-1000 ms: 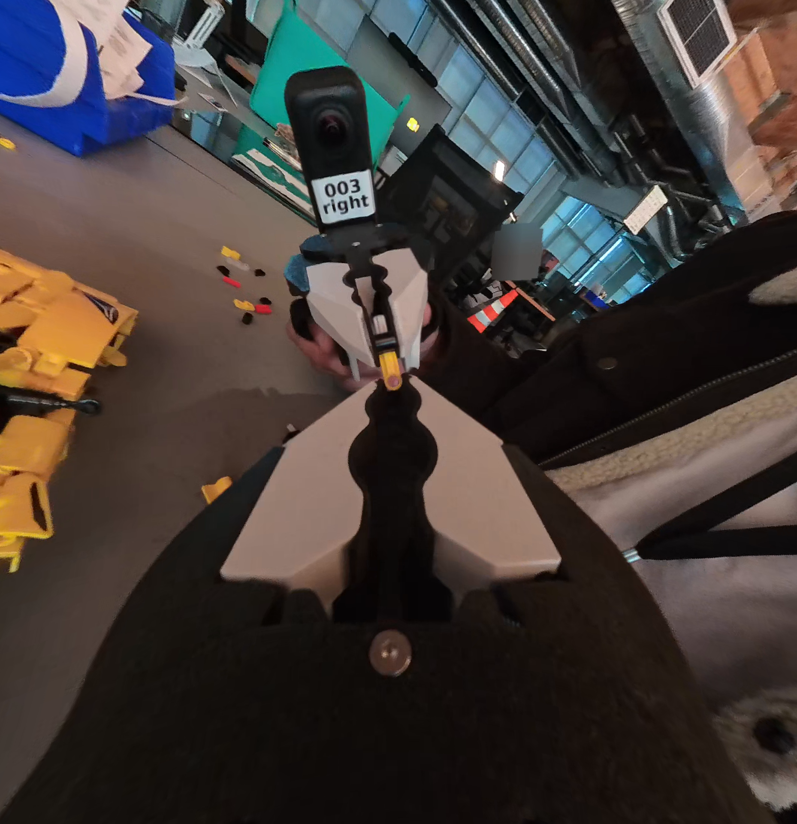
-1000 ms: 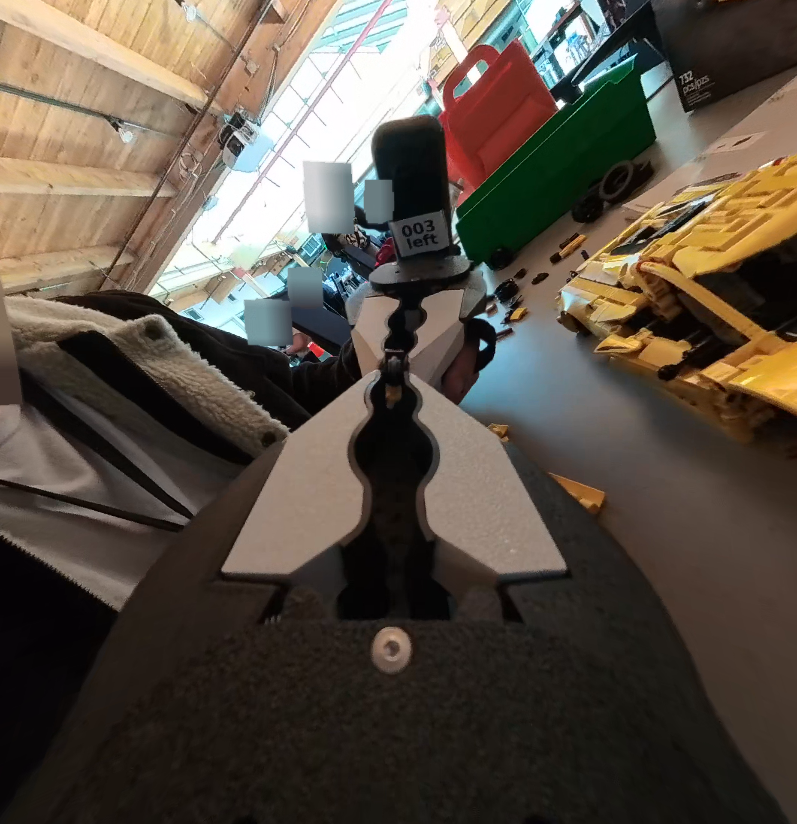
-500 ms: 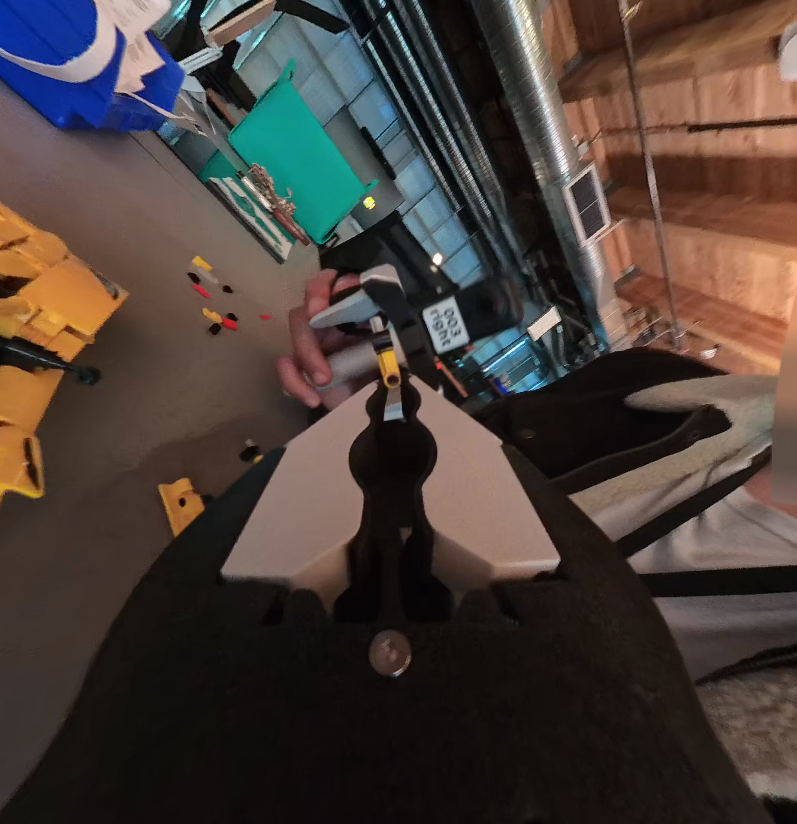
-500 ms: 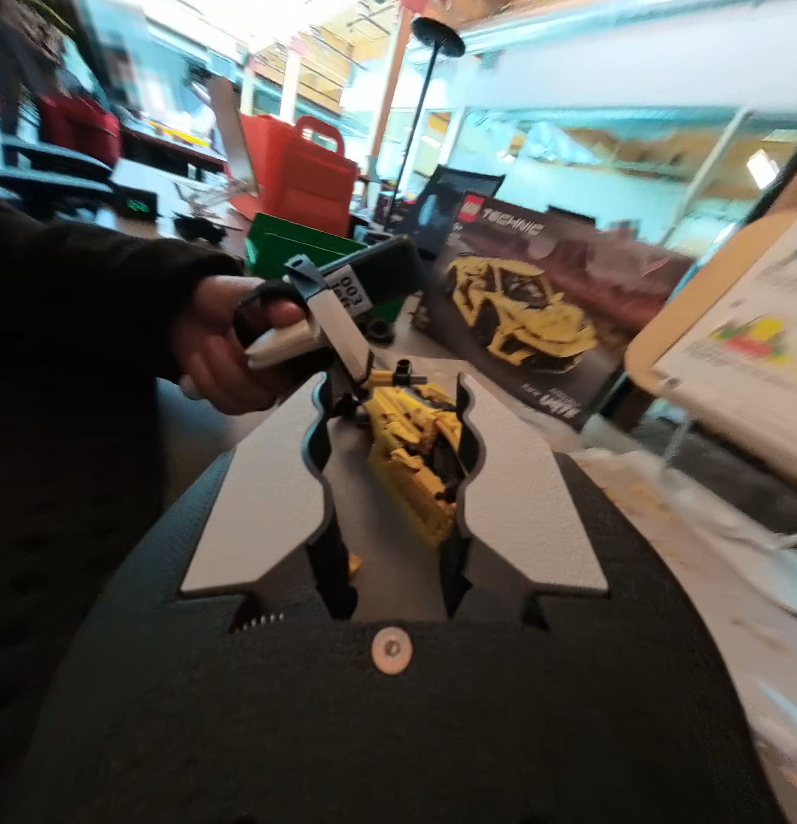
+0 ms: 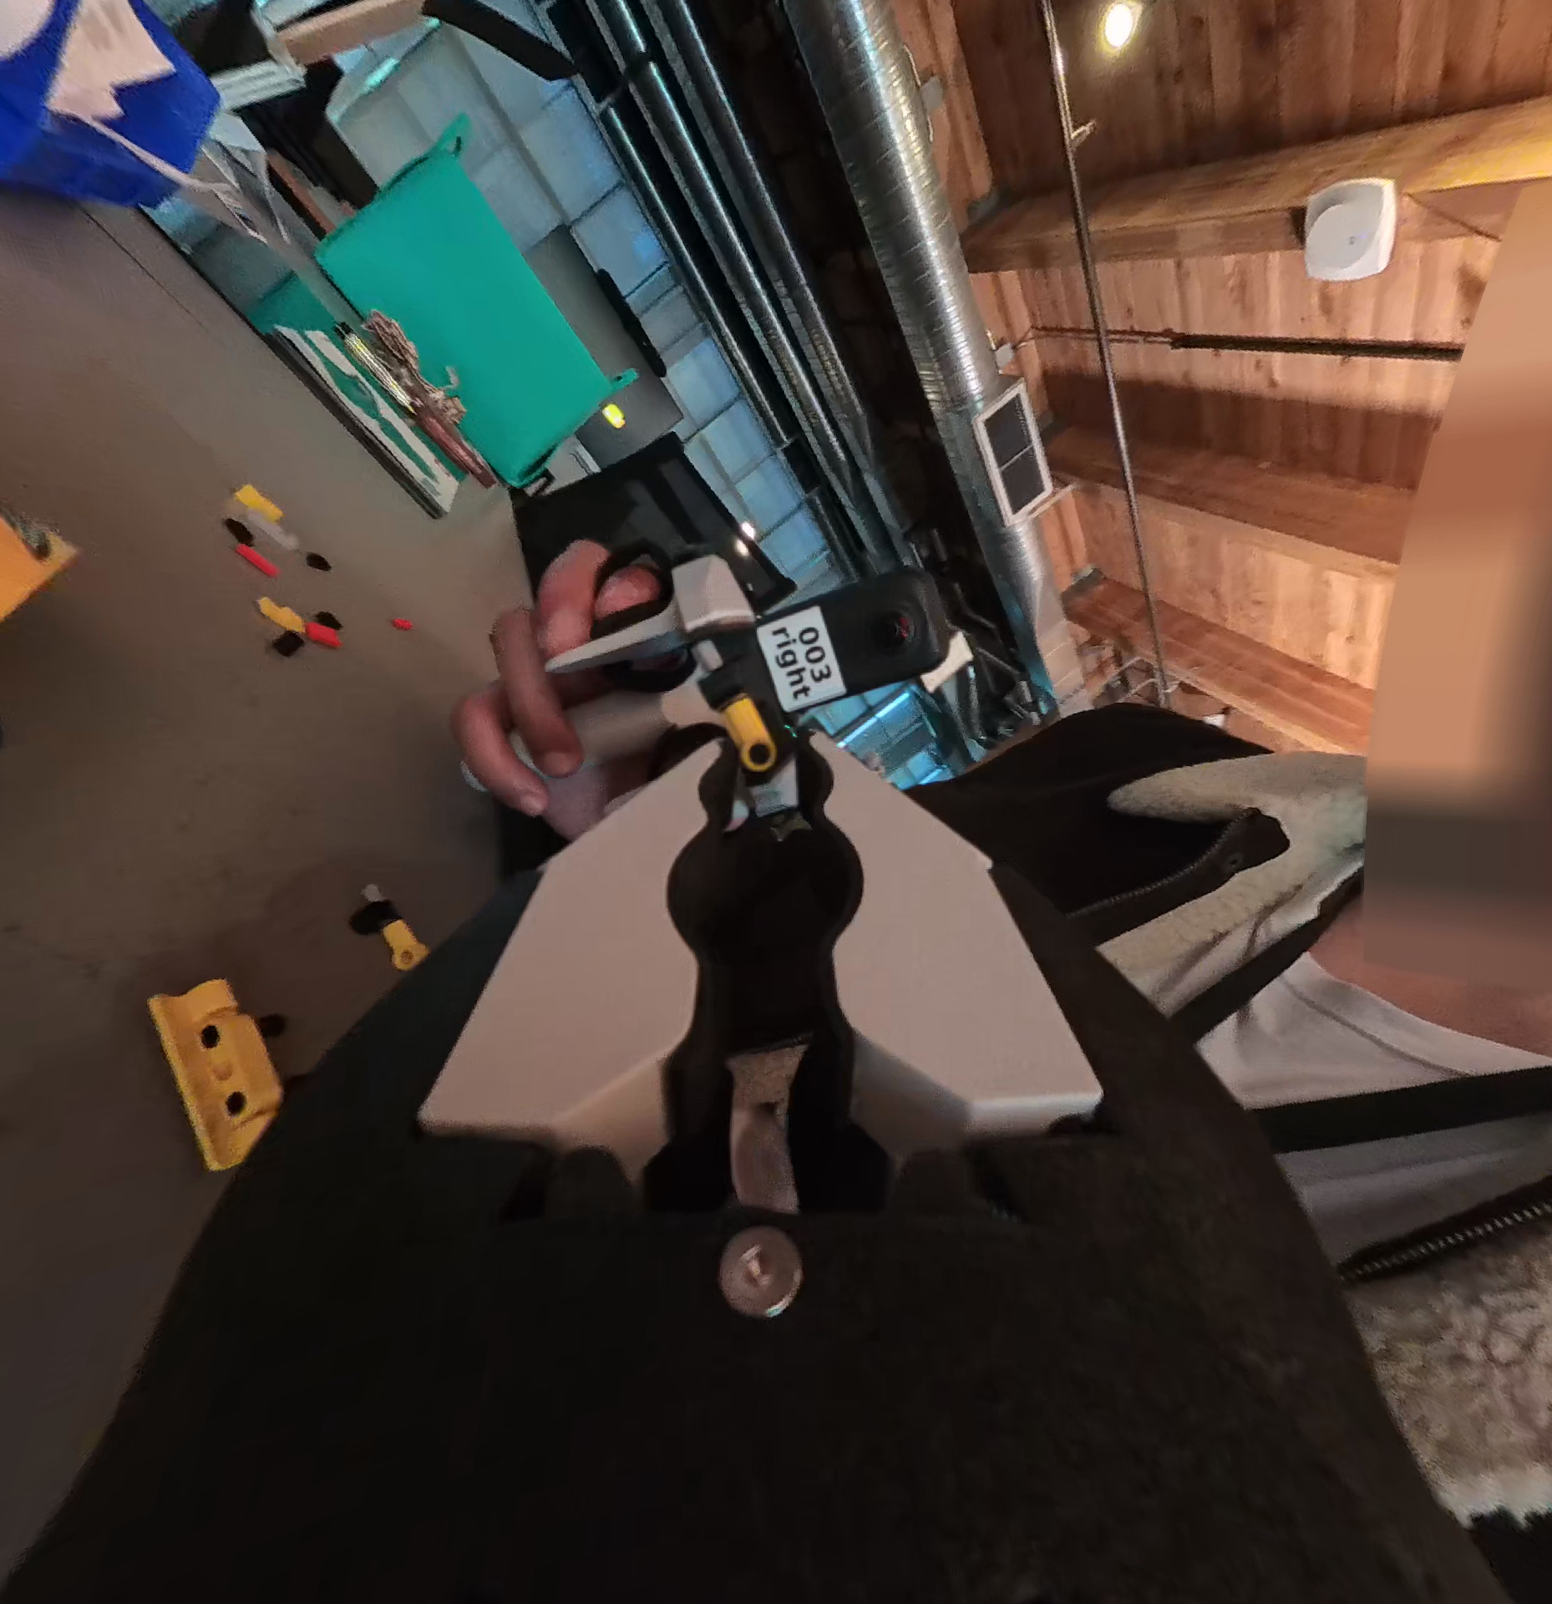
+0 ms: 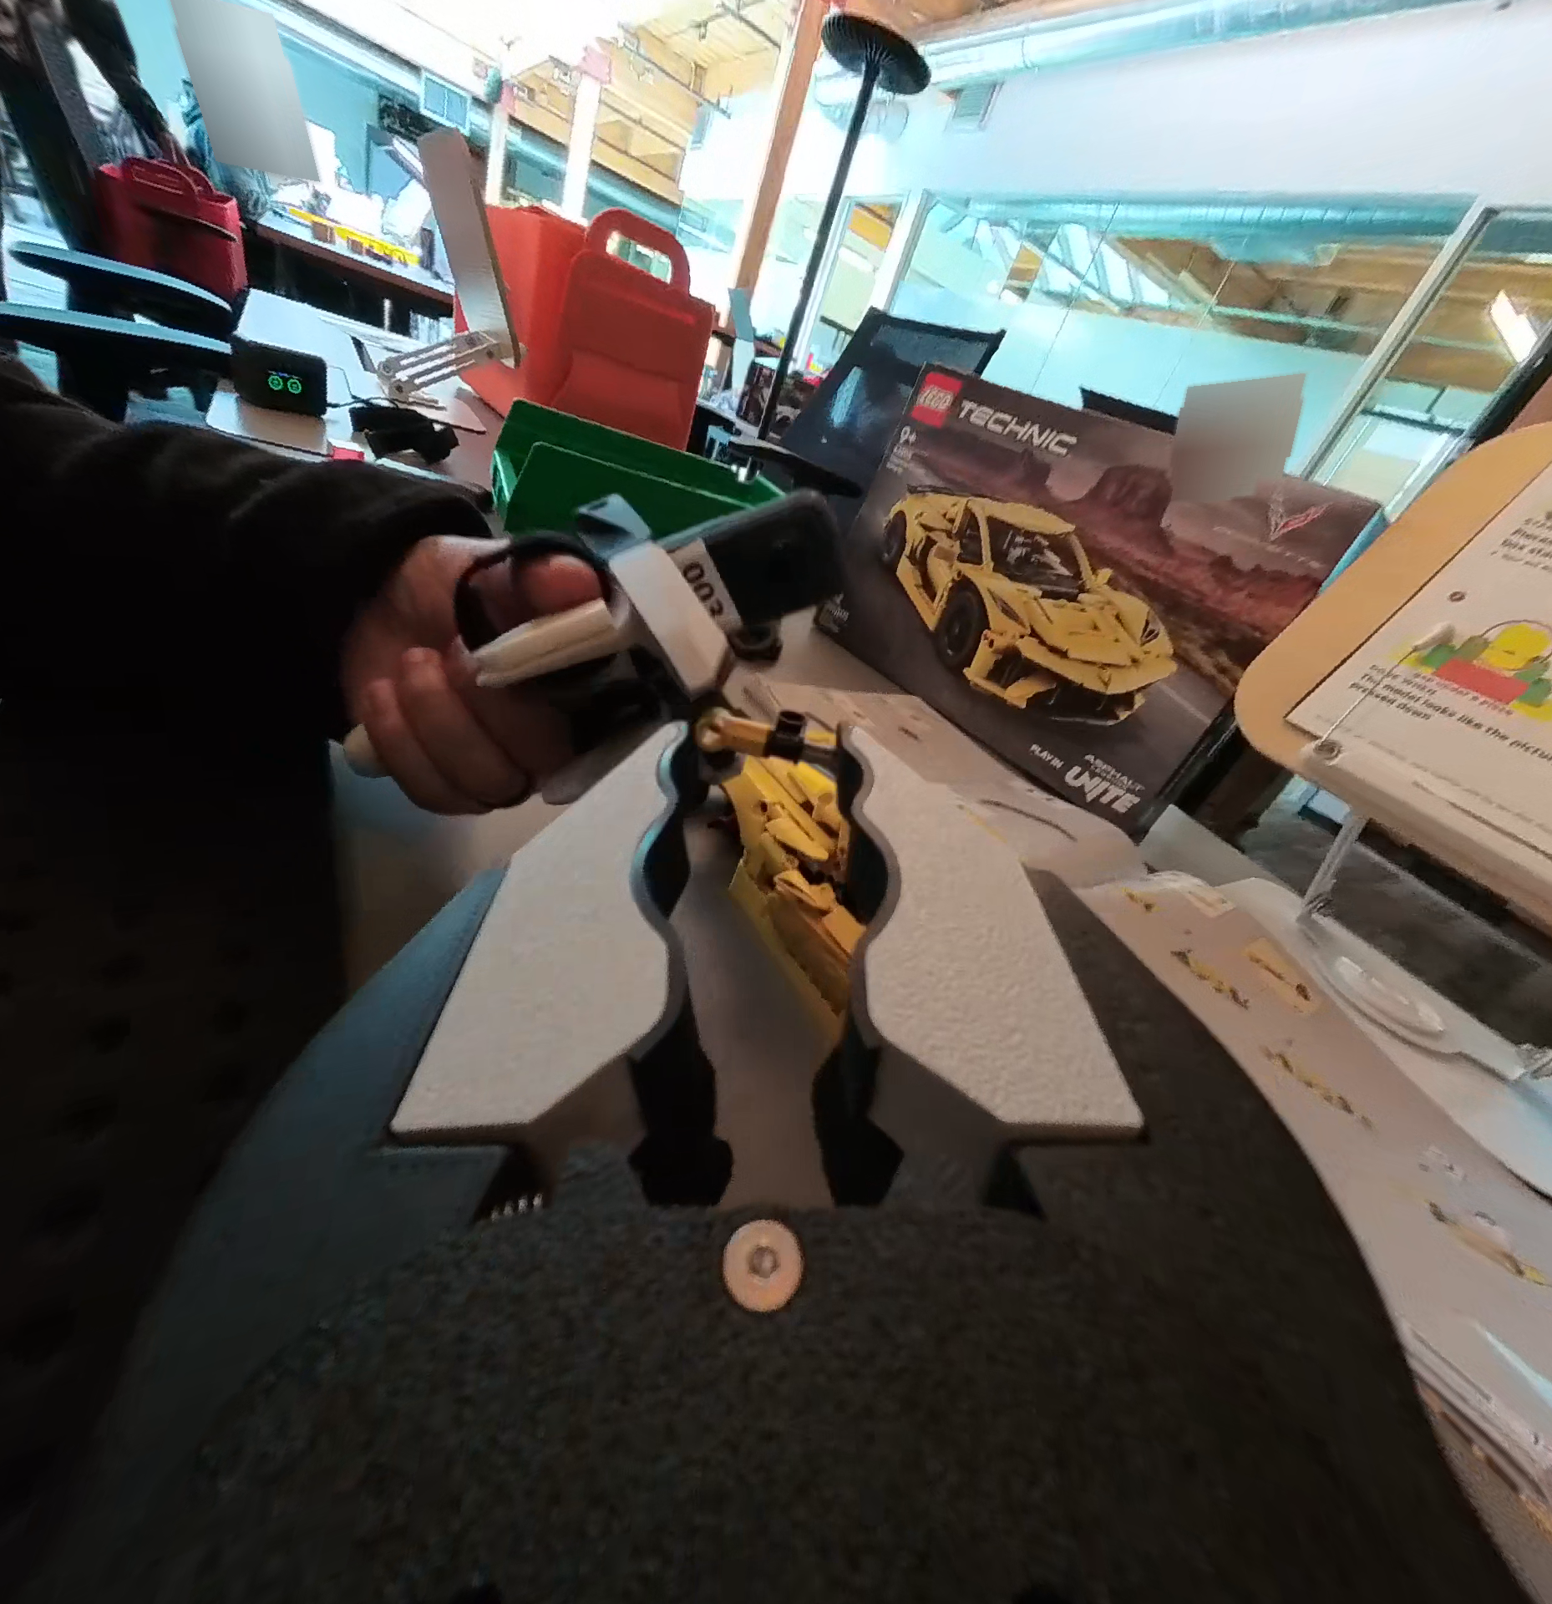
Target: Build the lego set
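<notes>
i have the left gripper (image 5: pixel 759 803) clenched on a small yellow beam with a black pin (image 6: pixel 751 733), held in the air above the table (image 5: pixel 148 781), while my right gripper (image 6: pixel 768 764) stands released just beside it. the part seems ready to go onto the yellow car model (image 6: pixel 798 859) below (seen between my right fingers), so next comes lining it up with its hole. the set's box (image 6: pixel 1094 625) and the grippers' white stickers carry print, which i leave unread.
</notes>
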A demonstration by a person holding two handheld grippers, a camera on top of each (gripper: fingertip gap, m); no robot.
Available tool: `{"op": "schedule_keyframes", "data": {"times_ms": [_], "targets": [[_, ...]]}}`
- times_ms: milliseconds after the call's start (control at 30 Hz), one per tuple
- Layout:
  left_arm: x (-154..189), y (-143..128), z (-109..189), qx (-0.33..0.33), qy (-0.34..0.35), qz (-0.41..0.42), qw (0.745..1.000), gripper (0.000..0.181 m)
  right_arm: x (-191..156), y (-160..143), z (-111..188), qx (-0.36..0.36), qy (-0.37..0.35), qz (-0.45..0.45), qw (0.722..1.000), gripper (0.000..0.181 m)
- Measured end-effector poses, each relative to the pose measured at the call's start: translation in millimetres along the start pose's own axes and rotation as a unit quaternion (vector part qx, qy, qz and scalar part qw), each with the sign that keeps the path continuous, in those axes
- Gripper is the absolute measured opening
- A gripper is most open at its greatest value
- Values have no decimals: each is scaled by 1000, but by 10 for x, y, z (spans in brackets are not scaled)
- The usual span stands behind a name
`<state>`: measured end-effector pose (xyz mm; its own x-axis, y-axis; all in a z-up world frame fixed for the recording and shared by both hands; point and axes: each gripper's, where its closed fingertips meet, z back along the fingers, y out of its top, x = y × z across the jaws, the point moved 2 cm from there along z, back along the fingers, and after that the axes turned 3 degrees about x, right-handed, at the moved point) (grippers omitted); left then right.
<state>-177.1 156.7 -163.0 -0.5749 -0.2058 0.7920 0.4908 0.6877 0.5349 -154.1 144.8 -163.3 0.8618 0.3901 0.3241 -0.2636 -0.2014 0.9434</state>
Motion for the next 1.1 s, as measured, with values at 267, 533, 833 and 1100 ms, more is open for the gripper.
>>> {"op": "schedule_keyframes", "data": {"times_ms": [267, 533, 833, 1100], "targets": [[-66, 28, 56, 0, 28, -20, 999, 6, -36, -36, -10, -15, 15, 14, 1000, 31], [9, -15, 34, -11, -8, -1, 1000, 7, -78, 32, 16, 10, 40, -21, 999, 31], [-61, 6, 54, -11, 47, -67, 997, 5, -42, -43, -8, -10, 31, -63, 997, 33], [-44, 26, 63, -1, 31, -40, 999, 5, -26, -44, -4, -10, 16, -38, 999, 33]]}}
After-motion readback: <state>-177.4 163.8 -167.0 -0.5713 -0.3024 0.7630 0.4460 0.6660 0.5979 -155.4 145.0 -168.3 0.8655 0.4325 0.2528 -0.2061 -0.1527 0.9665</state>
